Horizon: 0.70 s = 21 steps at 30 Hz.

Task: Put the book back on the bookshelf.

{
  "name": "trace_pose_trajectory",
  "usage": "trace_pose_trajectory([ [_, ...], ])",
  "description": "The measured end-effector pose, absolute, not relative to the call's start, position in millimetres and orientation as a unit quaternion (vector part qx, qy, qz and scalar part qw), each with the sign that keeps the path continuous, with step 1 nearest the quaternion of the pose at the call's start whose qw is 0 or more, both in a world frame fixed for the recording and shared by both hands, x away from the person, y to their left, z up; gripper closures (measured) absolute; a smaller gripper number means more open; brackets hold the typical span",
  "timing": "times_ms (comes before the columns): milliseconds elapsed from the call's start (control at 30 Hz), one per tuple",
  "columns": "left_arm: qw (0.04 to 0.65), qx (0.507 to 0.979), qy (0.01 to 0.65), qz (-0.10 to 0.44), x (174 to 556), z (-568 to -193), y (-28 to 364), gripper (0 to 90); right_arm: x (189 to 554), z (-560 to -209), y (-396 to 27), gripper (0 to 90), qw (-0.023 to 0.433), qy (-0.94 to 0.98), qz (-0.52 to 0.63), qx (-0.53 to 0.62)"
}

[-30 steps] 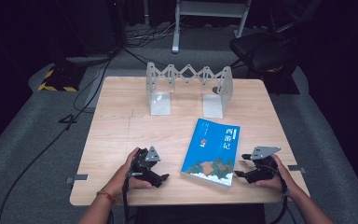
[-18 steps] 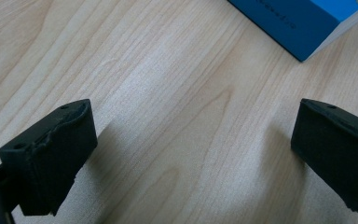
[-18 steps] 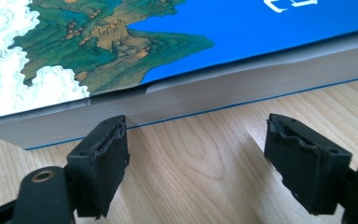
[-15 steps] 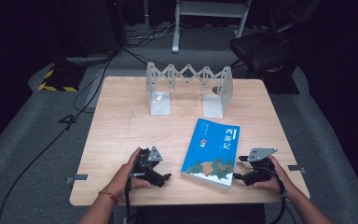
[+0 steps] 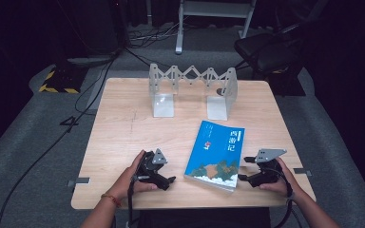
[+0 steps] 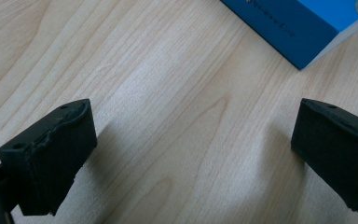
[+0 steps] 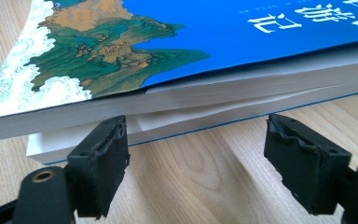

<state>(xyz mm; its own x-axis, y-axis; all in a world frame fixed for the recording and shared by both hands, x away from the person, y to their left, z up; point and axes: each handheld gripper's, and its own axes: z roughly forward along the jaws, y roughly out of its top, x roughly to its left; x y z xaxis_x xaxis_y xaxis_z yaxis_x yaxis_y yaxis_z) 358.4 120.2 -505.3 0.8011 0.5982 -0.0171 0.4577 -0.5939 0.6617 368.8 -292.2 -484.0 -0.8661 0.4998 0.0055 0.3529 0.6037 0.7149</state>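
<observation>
A blue paperback book [image 5: 216, 154] with a landscape picture on its cover lies flat on the wooden table [image 5: 123, 128], near the front right. My left gripper [image 5: 167, 179] rests on the table just left of the book. Its jaws are open over bare wood [image 6: 191, 149], and the book's blue corner [image 6: 303, 28] lies ahead and to the right. My right gripper [image 5: 244, 168] sits at the book's right edge. Its jaws are open [image 7: 196, 154] and level with the page block [image 7: 242, 105], close to it, with nothing between the pads.
A folding metal book rack [image 5: 192, 90] stands at the back middle of the table, with two upright end plates. A dark chair [image 5: 266, 52] and cables lie on the floor beyond. Bare wood spreads left of the book.
</observation>
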Motion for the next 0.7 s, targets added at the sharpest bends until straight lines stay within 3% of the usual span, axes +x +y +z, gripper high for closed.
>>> trace_pose_trajectory([
  [300,0.335,0.891,0.288,0.109,357,-504,121,1.3,369,-479,-292,22.3,0.098,0.881,0.392,0.247],
  [400,0.329,0.894,0.287,0.105,356,-500,120,9.0,369,-476,-292,22.3,0.098,0.878,0.397,0.250],
  [467,0.329,0.895,0.281,0.106,355,-498,118,19.9,369,-474,-291,22.3,0.100,0.876,0.399,0.250],
  [567,0.332,0.897,0.275,0.101,352,-493,114,15.6,369,-472,-291,22.3,0.098,0.873,0.403,0.257],
  [700,0.345,0.898,0.253,0.106,347,-483,98,16.7,369,-470,-290,22.3,0.099,0.872,0.404,0.259],
])
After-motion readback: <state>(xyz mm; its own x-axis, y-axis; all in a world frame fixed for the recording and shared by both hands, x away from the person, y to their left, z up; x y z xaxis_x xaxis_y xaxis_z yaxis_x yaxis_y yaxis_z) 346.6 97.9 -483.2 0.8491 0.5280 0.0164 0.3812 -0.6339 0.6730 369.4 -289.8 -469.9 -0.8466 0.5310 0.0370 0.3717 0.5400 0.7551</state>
